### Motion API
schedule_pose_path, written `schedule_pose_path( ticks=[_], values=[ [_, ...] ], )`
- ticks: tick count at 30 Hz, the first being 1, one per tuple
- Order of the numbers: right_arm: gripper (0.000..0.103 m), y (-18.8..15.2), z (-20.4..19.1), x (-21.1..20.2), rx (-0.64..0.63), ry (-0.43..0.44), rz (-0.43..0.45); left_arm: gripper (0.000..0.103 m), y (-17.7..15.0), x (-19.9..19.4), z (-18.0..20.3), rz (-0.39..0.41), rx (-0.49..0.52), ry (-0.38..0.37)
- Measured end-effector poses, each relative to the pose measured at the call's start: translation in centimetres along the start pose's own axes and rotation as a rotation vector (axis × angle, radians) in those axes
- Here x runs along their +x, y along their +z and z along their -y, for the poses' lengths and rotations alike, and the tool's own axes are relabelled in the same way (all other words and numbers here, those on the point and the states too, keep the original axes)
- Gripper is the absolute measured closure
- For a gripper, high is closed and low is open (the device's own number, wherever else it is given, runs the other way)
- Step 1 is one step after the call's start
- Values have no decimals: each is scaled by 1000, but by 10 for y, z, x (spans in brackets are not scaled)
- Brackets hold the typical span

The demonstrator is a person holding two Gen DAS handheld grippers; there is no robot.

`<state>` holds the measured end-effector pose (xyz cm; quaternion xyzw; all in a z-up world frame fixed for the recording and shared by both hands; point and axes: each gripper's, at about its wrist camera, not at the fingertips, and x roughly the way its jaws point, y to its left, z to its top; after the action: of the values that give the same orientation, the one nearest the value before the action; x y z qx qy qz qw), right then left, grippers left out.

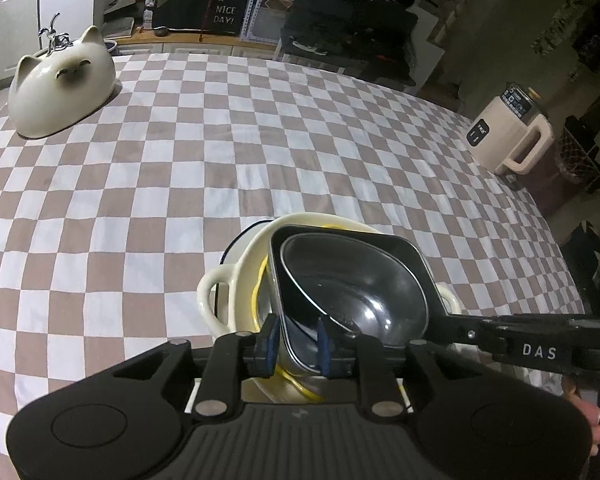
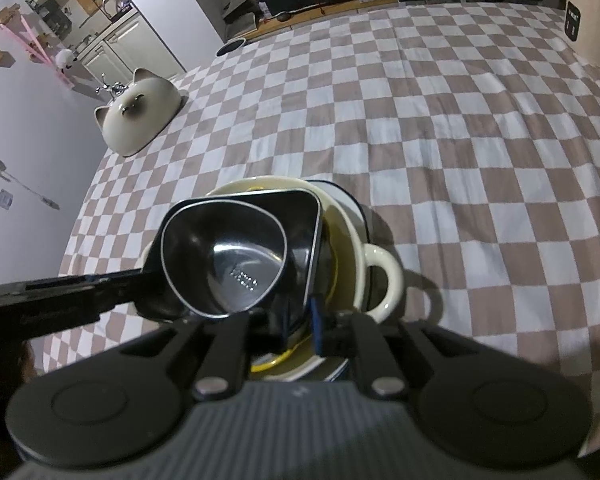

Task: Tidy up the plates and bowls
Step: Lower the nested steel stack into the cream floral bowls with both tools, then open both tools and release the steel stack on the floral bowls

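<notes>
A black steel-lined bowl (image 1: 352, 280) sits tilted inside a cream two-handled bowl (image 1: 236, 280), which rests on a dark-rimmed plate (image 1: 230, 250) on the checkered table. My left gripper (image 1: 298, 344) is shut on the black bowl's near rim. My right gripper (image 2: 300, 320) is shut on the same black bowl (image 2: 240, 252) at its opposite rim, over the cream bowl (image 2: 348, 240) and the plate (image 2: 356, 208). Each gripper shows in the other's view, at the black bowl's side.
A cream cat-shaped bowl (image 1: 60, 92) stands upside down at the table's far left corner; it also shows in the right wrist view (image 2: 140, 116). A cream kettle-like jug (image 1: 508, 132) stands at the right table edge. The checkered cloth (image 1: 260, 140) stretches beyond the stack.
</notes>
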<state>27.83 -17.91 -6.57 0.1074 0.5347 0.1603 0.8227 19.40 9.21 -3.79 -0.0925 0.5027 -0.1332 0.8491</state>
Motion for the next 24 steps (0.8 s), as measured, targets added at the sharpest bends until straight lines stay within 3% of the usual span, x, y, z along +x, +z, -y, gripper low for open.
schedule_pose_path(
  ticks=[9, 12, 14, 16, 19, 24],
  values=[
    [82, 0, -2, -11, -48, -22, 62, 60, -1, -18, 6, 27, 19, 0],
    [71, 2, -2, -25, -72, -39, 121, 46, -1, -27, 8, 49, 20, 11],
    [55, 4, -1, -36, -77, -42, 165, 21, -2, -34, 9, 68, 17, 14],
    [45, 4, -2, -49, -81, -49, 212, 6, -3, -41, 10, 94, 10, 15],
    [34, 2, -3, -68, -90, -68, 293, 0, -3, -54, 13, 136, 19, 51],
    [15, -14, -5, -95, -120, -107, 402, 0, -2, -79, 20, 179, -2, 104]
  ],
)
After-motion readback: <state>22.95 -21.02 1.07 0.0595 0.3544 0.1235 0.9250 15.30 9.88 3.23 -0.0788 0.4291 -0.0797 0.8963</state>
